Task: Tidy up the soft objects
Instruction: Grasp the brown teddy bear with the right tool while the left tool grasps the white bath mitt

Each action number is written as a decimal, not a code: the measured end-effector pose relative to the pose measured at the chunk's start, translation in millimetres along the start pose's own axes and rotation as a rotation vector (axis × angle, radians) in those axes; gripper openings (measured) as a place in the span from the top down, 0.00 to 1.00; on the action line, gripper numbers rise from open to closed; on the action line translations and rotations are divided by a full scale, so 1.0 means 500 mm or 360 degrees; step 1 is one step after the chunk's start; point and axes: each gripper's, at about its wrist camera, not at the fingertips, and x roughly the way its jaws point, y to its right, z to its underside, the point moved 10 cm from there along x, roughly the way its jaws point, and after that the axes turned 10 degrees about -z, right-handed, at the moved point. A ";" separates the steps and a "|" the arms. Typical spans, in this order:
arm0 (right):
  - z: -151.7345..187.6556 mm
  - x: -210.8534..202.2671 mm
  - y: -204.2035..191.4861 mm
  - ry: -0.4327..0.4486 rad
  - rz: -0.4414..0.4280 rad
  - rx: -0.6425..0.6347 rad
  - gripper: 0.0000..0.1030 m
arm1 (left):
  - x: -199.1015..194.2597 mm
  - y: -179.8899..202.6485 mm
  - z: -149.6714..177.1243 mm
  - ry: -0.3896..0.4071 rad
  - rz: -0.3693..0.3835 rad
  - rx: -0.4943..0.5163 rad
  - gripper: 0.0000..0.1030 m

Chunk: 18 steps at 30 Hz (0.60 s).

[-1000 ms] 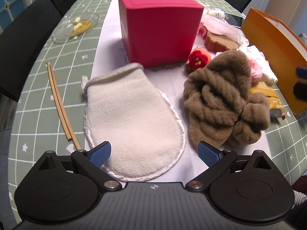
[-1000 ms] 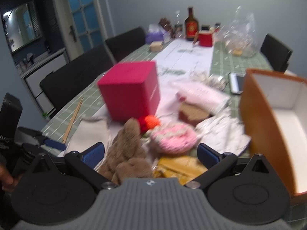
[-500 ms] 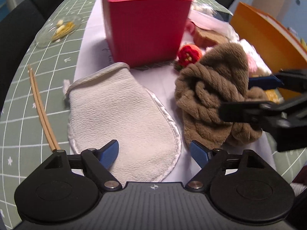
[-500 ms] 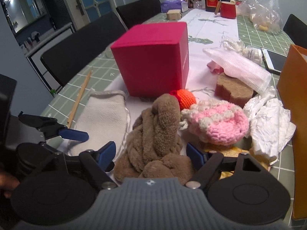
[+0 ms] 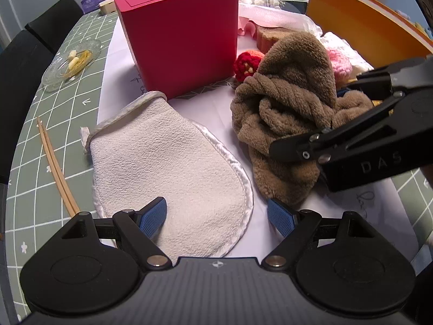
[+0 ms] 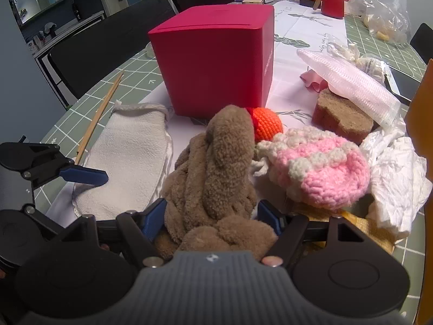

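Observation:
A brown fluffy twisted cloth (image 5: 292,113) lies on the white runner, also in the right wrist view (image 6: 216,170). My right gripper (image 6: 212,218) is open, with its blue pads on either side of the cloth's near end; whether they press it I cannot tell. It also shows in the left wrist view (image 5: 338,113). A white wash mitt (image 5: 167,181) lies flat to the left, also in the right wrist view (image 6: 132,159). My left gripper (image 5: 216,218) is open over the mitt's near edge. A pink crochet piece (image 6: 324,173) and an orange crochet ball (image 6: 266,127) lie beside the cloth.
A red box (image 5: 181,32) stands behind the mitt. An orange box (image 5: 365,27) stands at the right. Chopsticks (image 5: 56,170) and a glass dish (image 5: 70,62) lie at the left. A brown sponge (image 6: 341,116), plastic cups (image 6: 349,84) and crumpled tissue (image 6: 397,178) crowd the right.
My right gripper has come down and forward until the brown cloth's near end sits between its fingers. My left gripper has moved closer over the mitt.

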 end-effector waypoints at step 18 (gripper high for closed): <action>0.005 -0.029 -0.002 0.0020 -0.0077 -0.0006 0.49 | 0.002 -0.021 0.004 -0.0021 -0.0006 0.0015 0.02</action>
